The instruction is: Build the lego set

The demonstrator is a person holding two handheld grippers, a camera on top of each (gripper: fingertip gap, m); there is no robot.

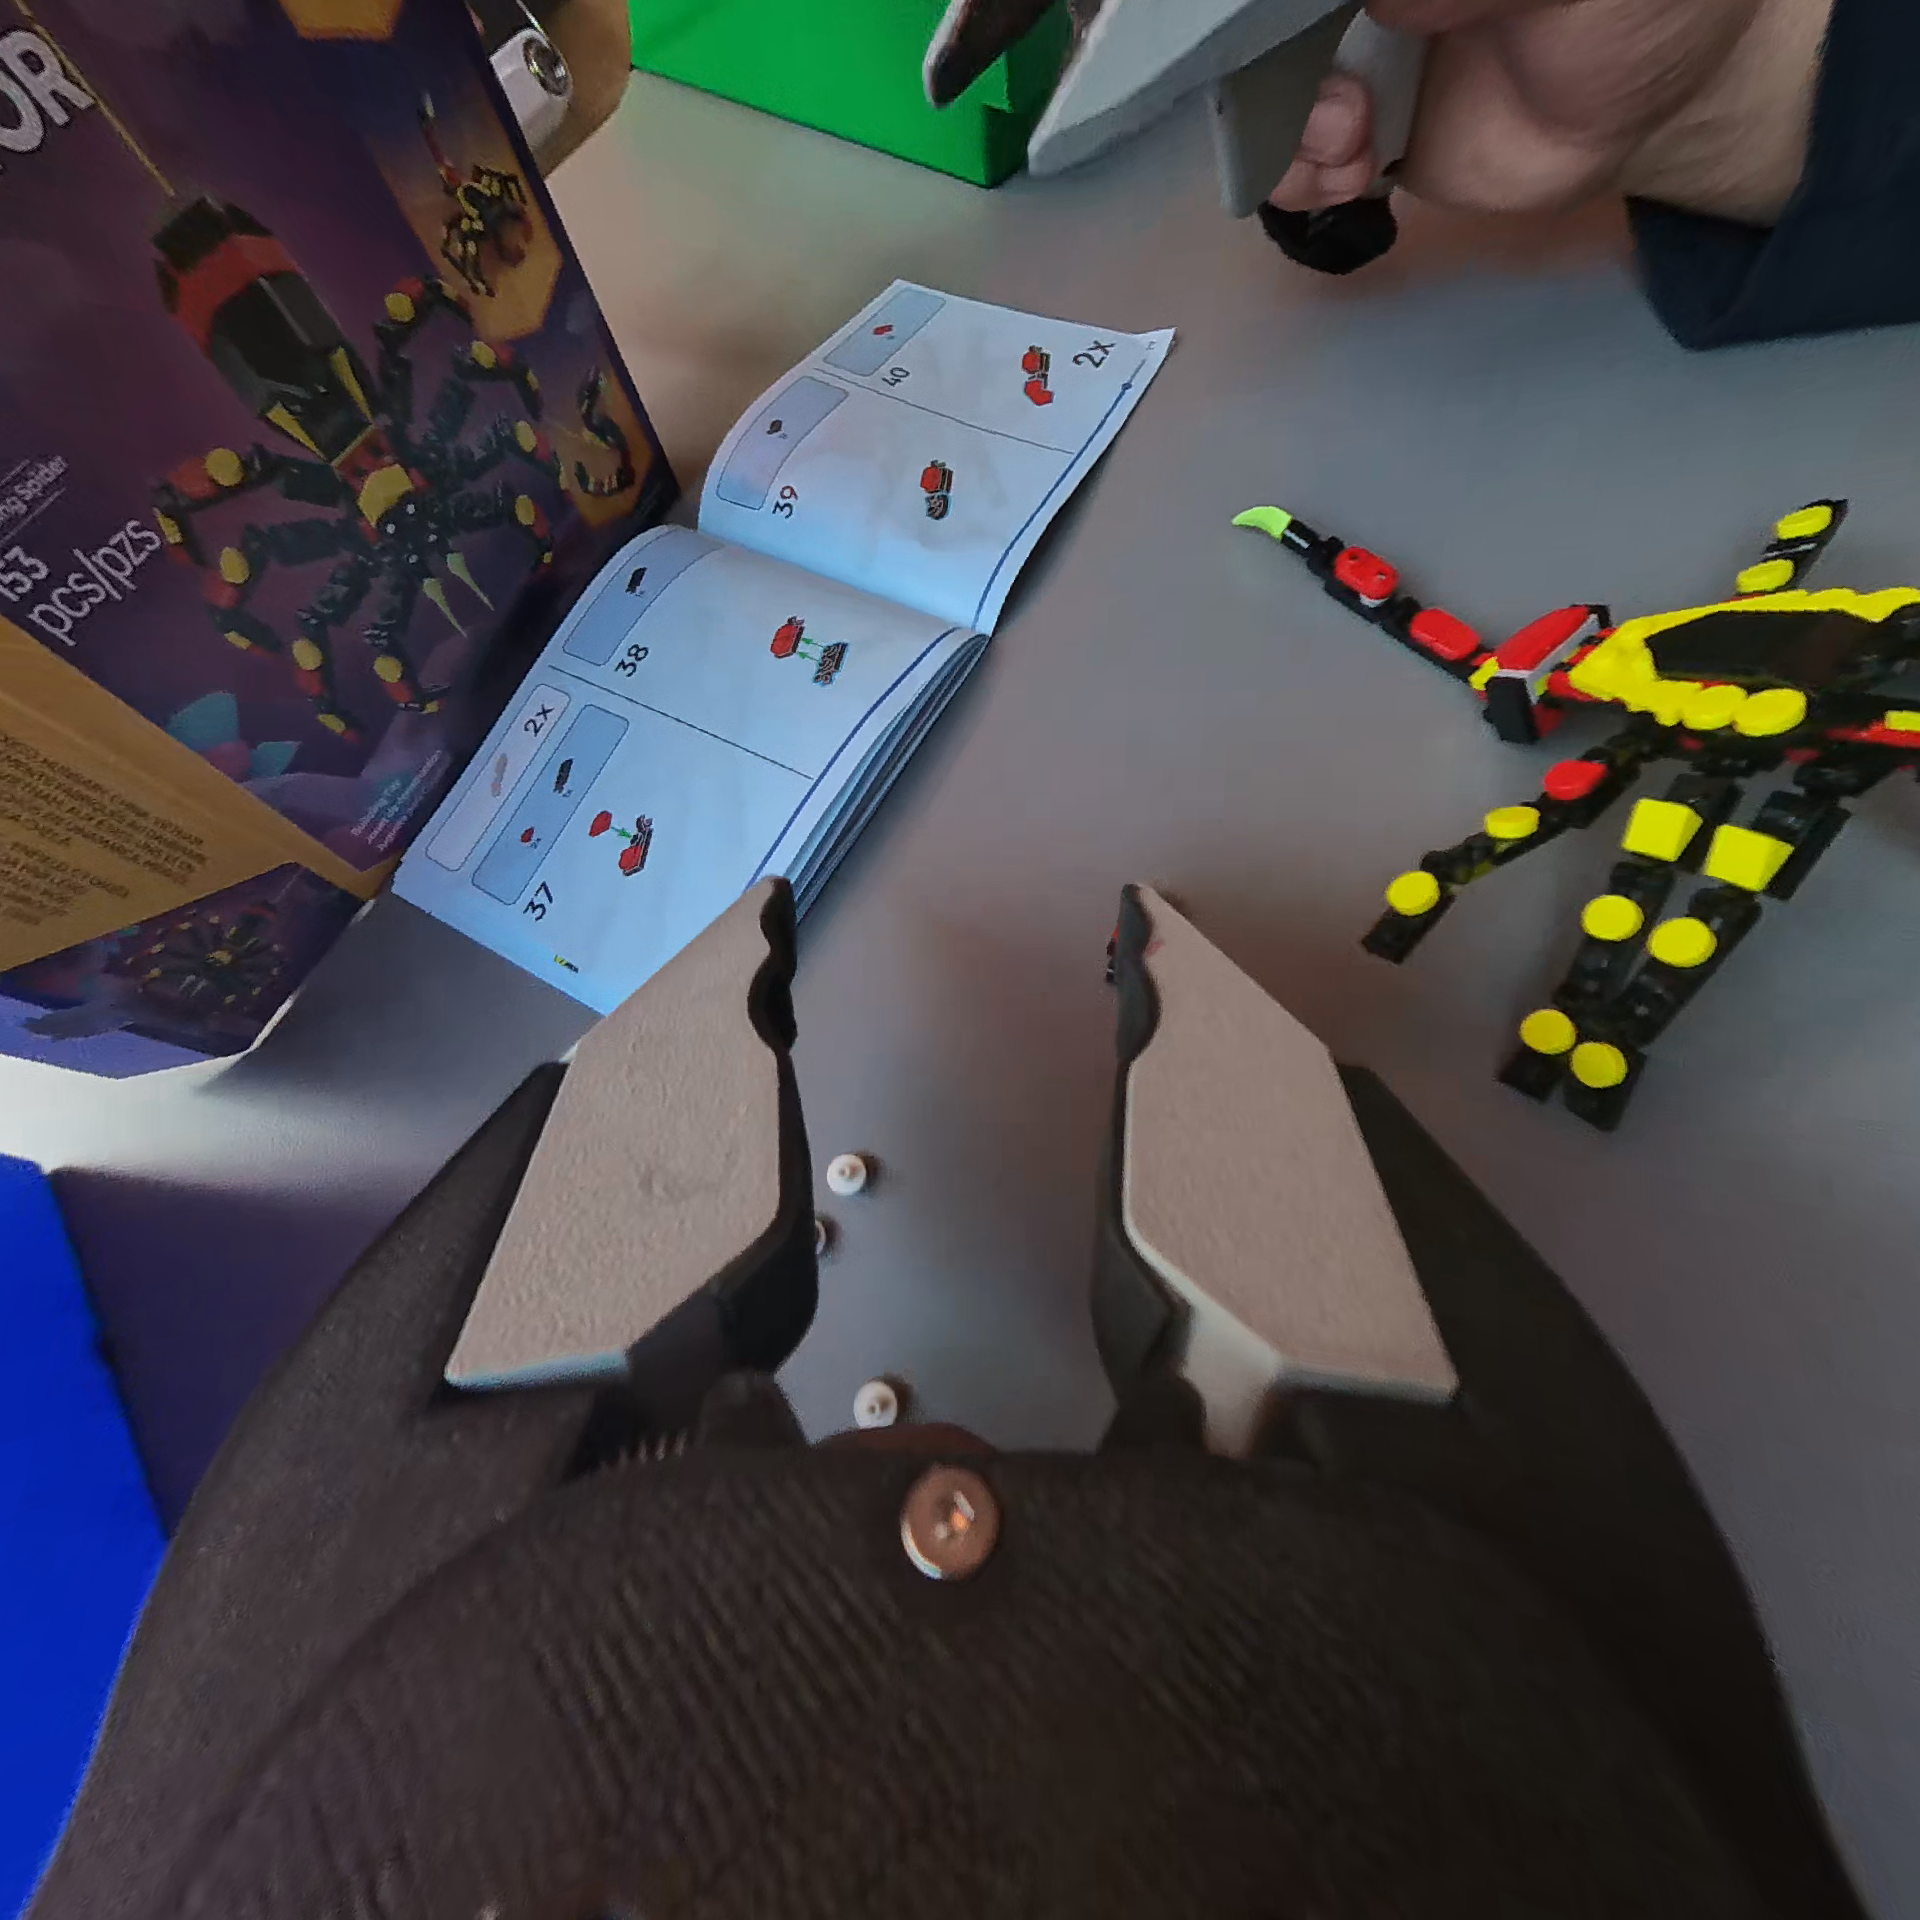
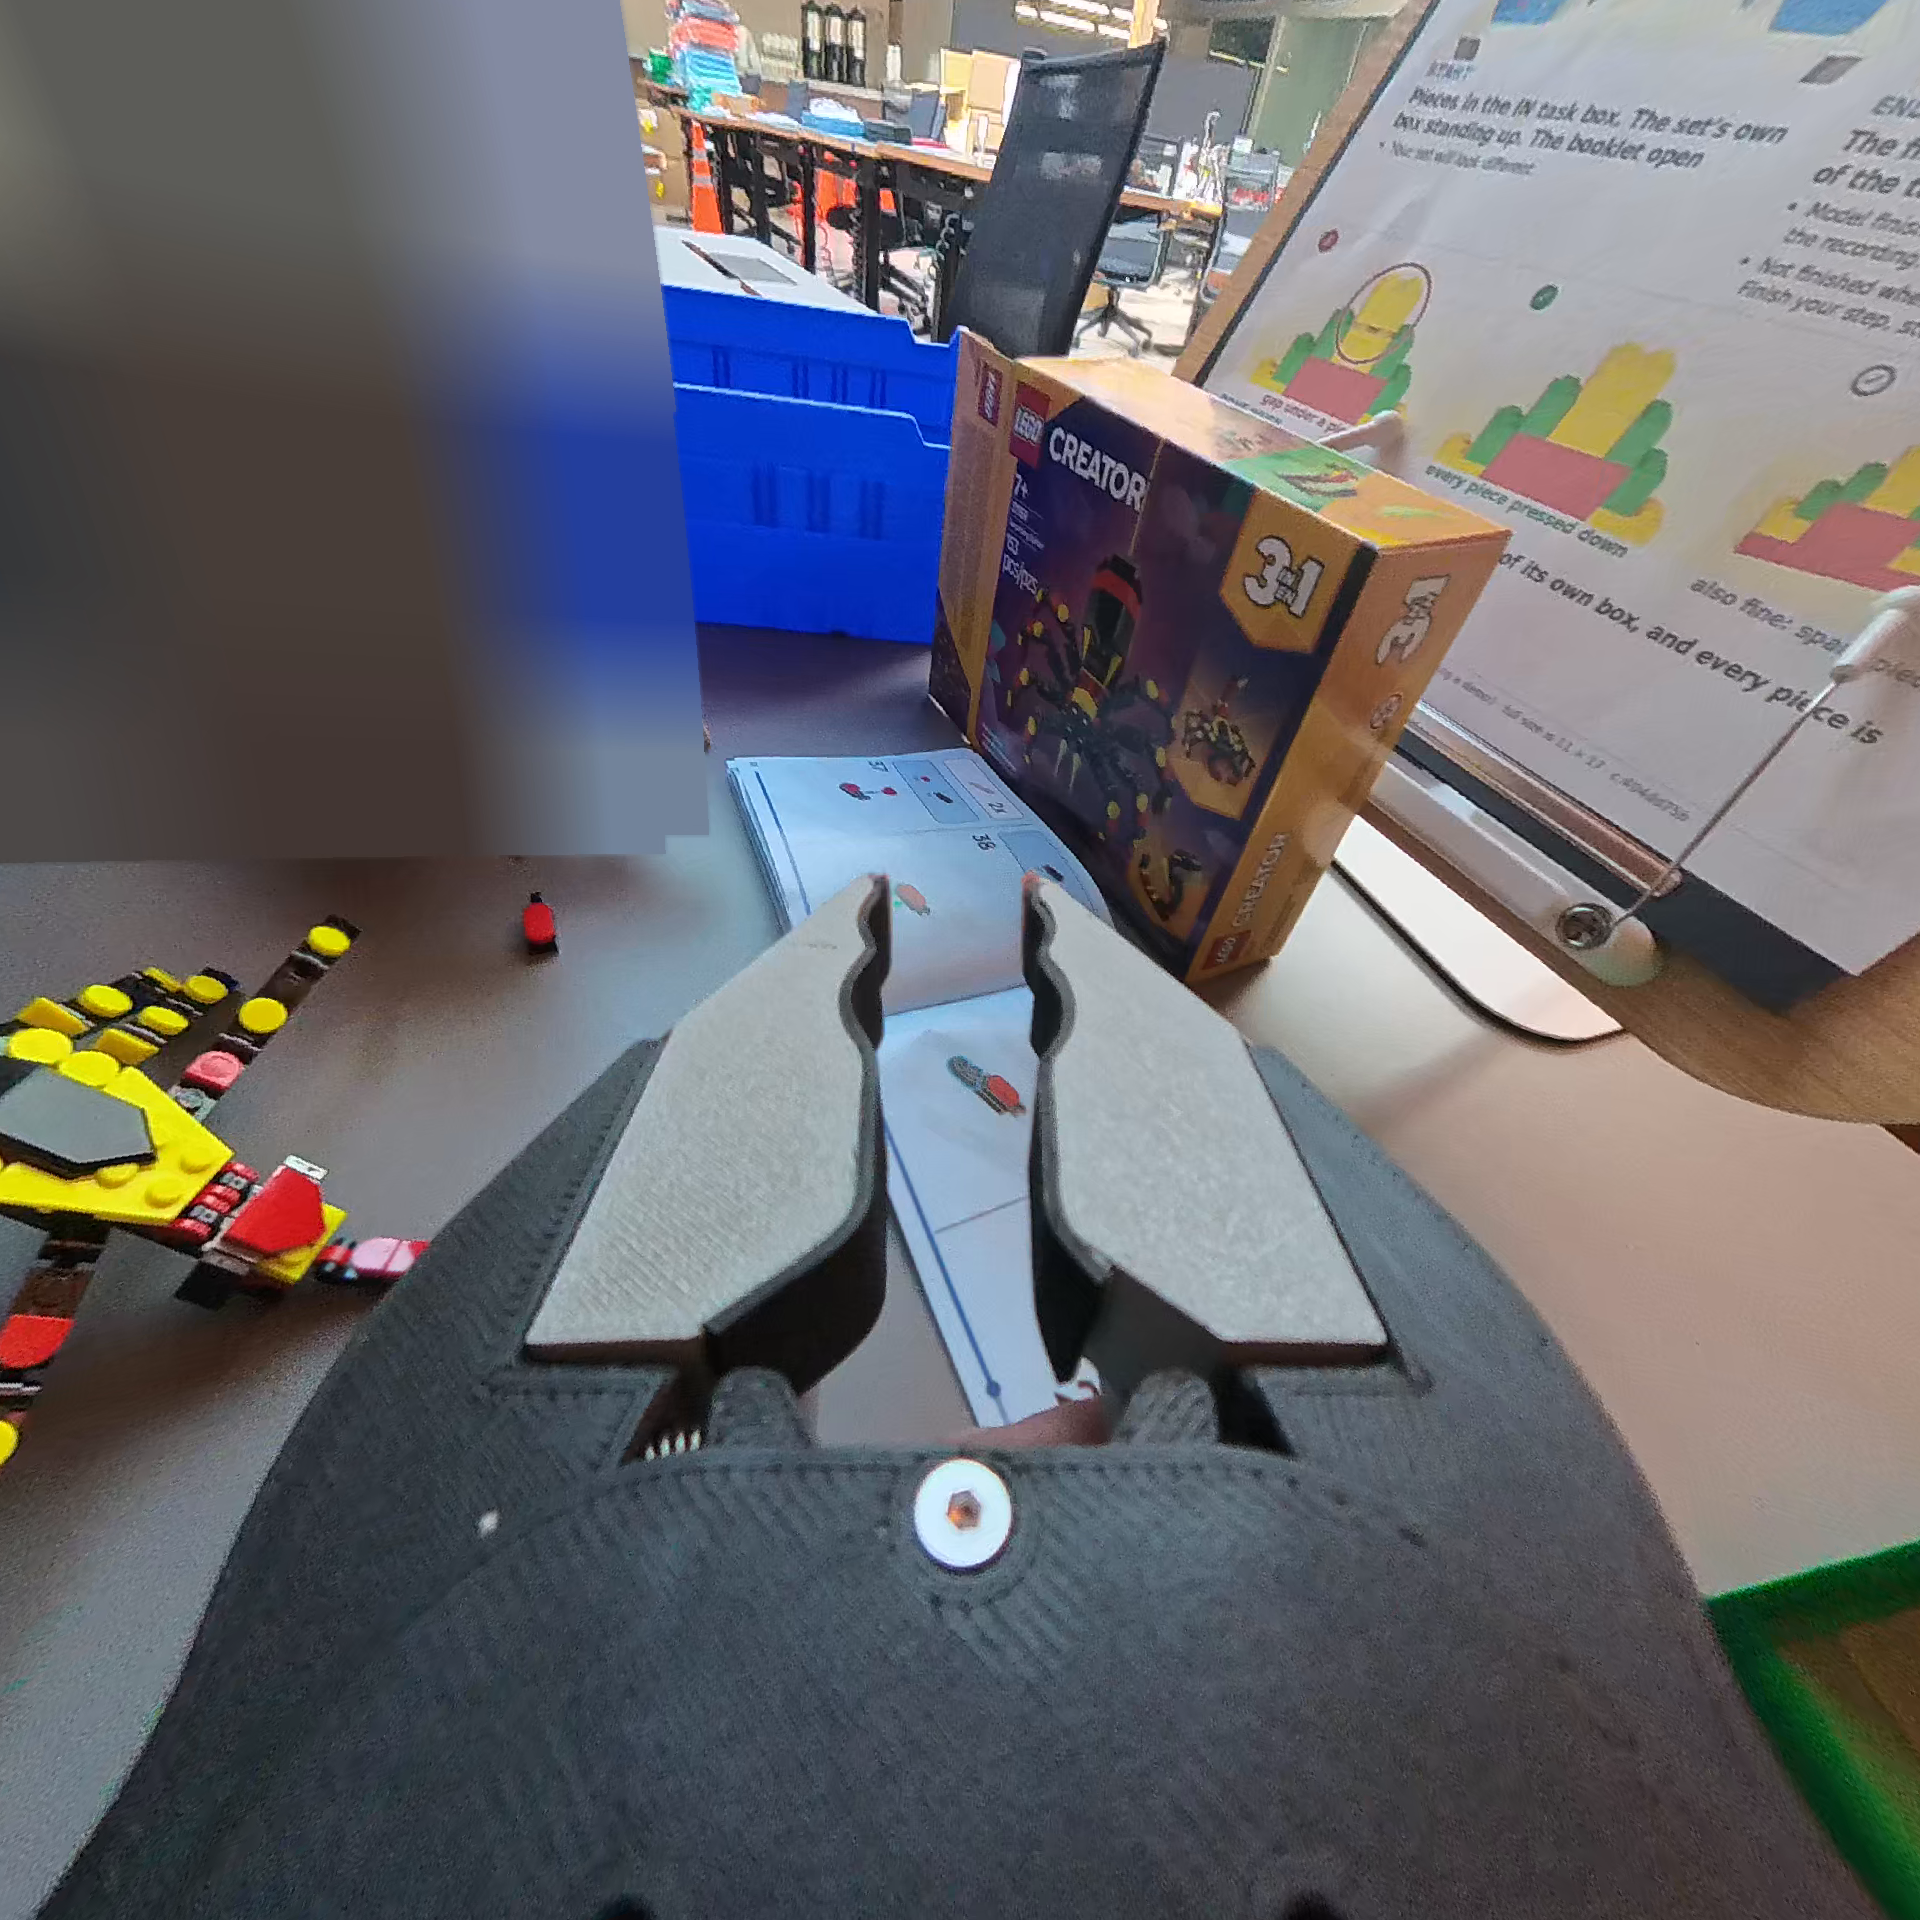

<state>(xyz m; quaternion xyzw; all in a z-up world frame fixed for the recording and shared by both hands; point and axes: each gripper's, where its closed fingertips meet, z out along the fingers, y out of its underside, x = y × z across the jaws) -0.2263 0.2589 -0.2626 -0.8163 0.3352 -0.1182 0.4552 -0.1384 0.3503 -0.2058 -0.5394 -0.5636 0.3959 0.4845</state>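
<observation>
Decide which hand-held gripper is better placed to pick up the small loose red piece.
Probably the left hand-held gripper: open and empty, the red piece shows right beside its fingertip. The right hand-held gripper hovers over the booklet, farther away.

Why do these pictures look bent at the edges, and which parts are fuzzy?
Both views are wide-angle, so straight edges bow: in the left wrist view the box leans and stretches; in the right wrist view the board slants. Fuzzy parts: the left view's hand and green box at the top, the right view's model at its left edge. The big smear there was added afterwards.
</observation>
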